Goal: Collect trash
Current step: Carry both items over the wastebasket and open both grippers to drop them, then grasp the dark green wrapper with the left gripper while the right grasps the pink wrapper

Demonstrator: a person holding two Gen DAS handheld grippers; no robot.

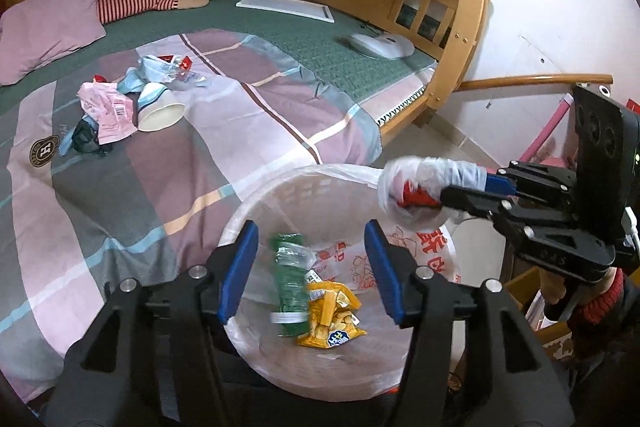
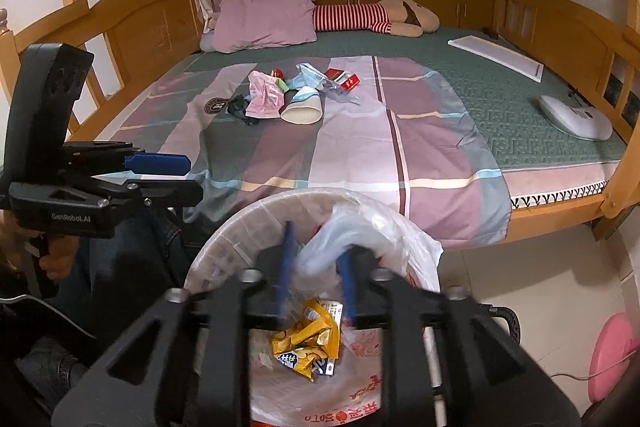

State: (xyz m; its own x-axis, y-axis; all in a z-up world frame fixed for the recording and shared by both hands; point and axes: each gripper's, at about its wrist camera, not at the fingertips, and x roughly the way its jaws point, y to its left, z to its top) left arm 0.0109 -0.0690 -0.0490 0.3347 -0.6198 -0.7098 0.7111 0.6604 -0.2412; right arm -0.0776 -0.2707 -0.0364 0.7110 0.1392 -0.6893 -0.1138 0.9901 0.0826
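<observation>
Two grippers over one bin (image 1: 256, 211), lower centre: left gripper (image 1: 312, 267) wide, empty; right gripper (image 2: 316, 283) w/ clear bag (image 2: 344, 231) between jaws, grip unclear. Two wrappers in bin: green wrapper (image 1: 290, 287), yellow wrapper (image 1: 332, 315).

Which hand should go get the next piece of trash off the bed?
Left. The left gripper is open and empty above the bin, while the right gripper has a clear plastic wrapper between its fingers.
</observation>
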